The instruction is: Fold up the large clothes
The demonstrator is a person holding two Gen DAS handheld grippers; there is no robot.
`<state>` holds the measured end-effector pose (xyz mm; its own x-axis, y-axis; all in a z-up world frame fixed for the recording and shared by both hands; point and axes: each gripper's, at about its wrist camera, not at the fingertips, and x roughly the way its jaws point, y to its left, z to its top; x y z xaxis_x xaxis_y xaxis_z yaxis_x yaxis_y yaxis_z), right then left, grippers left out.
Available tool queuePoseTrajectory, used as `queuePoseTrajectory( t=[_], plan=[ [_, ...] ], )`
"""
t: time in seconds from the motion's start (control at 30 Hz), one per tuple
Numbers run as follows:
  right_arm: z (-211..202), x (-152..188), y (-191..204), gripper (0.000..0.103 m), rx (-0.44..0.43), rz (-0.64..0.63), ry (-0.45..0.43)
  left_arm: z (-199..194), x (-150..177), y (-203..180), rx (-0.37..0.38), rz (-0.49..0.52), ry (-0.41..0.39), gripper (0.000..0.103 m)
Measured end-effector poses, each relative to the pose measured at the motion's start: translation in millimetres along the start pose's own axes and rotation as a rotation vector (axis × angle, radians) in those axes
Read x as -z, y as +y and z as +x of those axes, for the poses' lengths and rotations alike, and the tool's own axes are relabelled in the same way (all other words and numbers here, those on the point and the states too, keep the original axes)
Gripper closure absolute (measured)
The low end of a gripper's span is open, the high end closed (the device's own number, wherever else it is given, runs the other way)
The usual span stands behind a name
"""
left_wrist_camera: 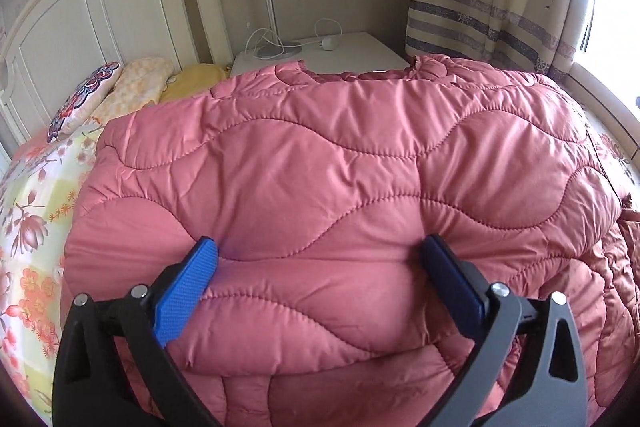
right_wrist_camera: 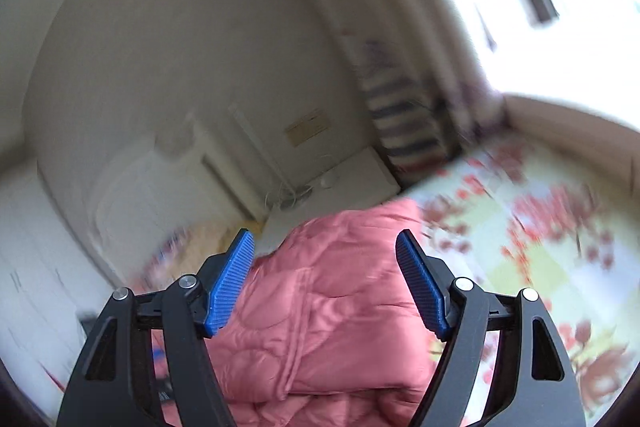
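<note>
A large pink quilted garment (left_wrist_camera: 320, 155) lies folded in a thick stack on the bed, and it fills most of the left wrist view. My left gripper (left_wrist_camera: 320, 247) stands wide open over its near edge. The blue pads (left_wrist_camera: 188, 291) flank a bulge of the padding without clamping it. The right wrist view is blurred by motion. There my right gripper (right_wrist_camera: 325, 237) is open and hangs in the air above the pink garment (right_wrist_camera: 328, 315), with nothing between its fingers.
The floral bed sheet (left_wrist_camera: 36, 211) shows at the left, with pillows (left_wrist_camera: 132, 87) against a white headboard (left_wrist_camera: 92, 11). Behind the garment stands a white nightstand (left_wrist_camera: 352, 51) with a lamp and a charger cable. A striped curtain (left_wrist_camera: 492, 7) and a bright window are at the right.
</note>
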<state>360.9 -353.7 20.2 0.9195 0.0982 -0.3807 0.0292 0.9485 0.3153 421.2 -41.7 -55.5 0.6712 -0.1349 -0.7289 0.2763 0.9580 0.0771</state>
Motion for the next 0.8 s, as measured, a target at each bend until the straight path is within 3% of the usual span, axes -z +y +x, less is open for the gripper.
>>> queuePoseTrajectory(
  t=[0.1,0.2,0.27,0.63,0.7,0.8],
  plan=[
    [40.2,7.5,59.5,0.028,0.104,-0.312,0.152,-1.8,2.5,-1.0,0.001,-0.001,-0.002,0.002],
    [98.1,41.1,67.7,0.029,0.114,-0.391,0.415,-2.9,3.9,0.6,0.008,-0.007,-0.005,0.002],
    [114.7,52.5,57.8,0.025,0.121,-0.368,0.466,-3.3,5.1,1.7,0.017,-0.013,-0.006,0.002],
    [119.3,47.3,49.5,0.019,0.128,-0.288,0.475,-7.3,2.8,5.0,0.023,-0.023,0.006,0.002],
    [93.5,38.6,55.4,0.019,0.124,-0.242,0.465,-30.6,4.5,10.5,-0.021,-0.024,-0.005,0.002],
    [35.6,33.9,74.4,0.016,0.003,-0.267,0.385,-84.0,20.6,19.4,-0.037,-0.013,-0.059,0.002]
  ],
)
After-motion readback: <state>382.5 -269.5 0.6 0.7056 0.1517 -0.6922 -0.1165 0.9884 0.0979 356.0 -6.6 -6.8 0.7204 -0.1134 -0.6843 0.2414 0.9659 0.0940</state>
